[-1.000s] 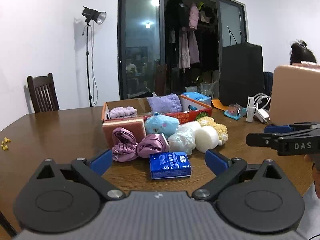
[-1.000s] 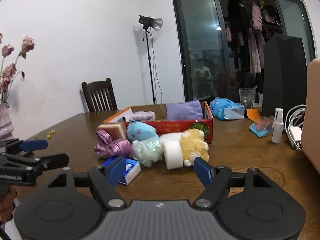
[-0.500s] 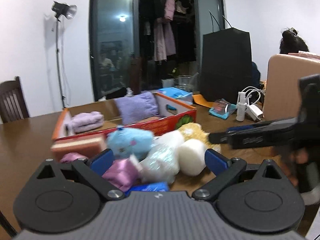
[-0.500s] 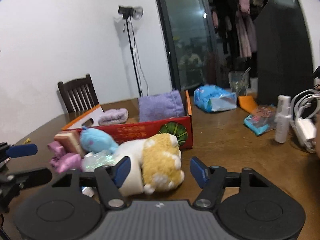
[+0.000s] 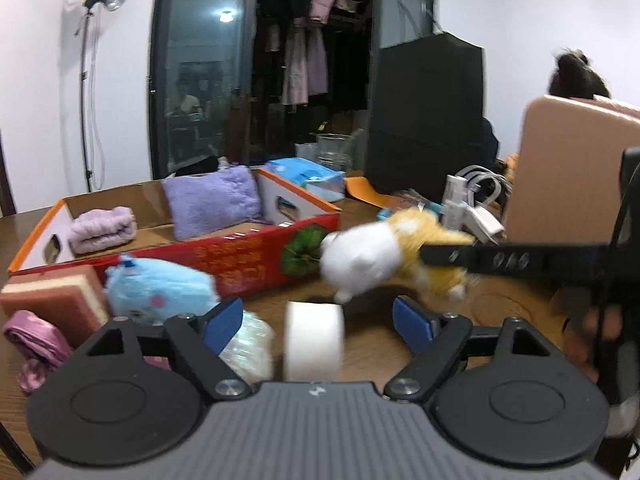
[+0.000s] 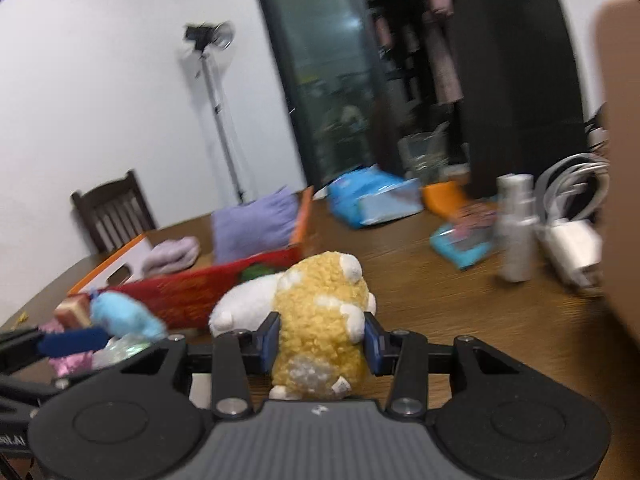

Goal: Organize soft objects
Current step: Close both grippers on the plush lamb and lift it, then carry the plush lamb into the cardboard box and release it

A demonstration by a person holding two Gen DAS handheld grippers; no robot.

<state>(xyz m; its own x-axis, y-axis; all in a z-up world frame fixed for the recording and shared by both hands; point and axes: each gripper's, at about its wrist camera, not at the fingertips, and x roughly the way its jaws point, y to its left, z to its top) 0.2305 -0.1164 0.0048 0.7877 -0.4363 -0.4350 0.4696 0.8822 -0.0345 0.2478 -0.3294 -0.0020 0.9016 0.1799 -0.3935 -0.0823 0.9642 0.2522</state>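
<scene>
My right gripper (image 6: pixel 322 340) is shut on a yellow and white plush toy (image 6: pixel 320 304), which hangs lifted off the table in the left wrist view (image 5: pixel 384 256). My left gripper (image 5: pixel 318 324) is open and empty, low over a white foam roll (image 5: pixel 314 338) and a clear shiny bag (image 5: pixel 248 344). A red cardboard box (image 5: pixel 240 264) holds a purple pillow (image 5: pixel 212 204) and a lilac rolled cloth (image 5: pixel 102 228). In front of the box lie a blue plush (image 5: pixel 156 288), a pink sponge (image 5: pixel 52 296) and a pink satin cloth (image 5: pixel 36 340).
On the wooden table (image 6: pixel 460 312) to the right are a blue tissue pack (image 6: pixel 372 196), a small spray bottle (image 6: pixel 516 228), white chargers with cables (image 6: pixel 572 240), a blue packet (image 6: pixel 460 244) and a tan case (image 5: pixel 568 168). A chair (image 6: pixel 112 212) stands at the far left.
My right gripper has closed on the yellow plush and lifted it off the pile. My left gripper has moved in closer to the pile and stays open.
</scene>
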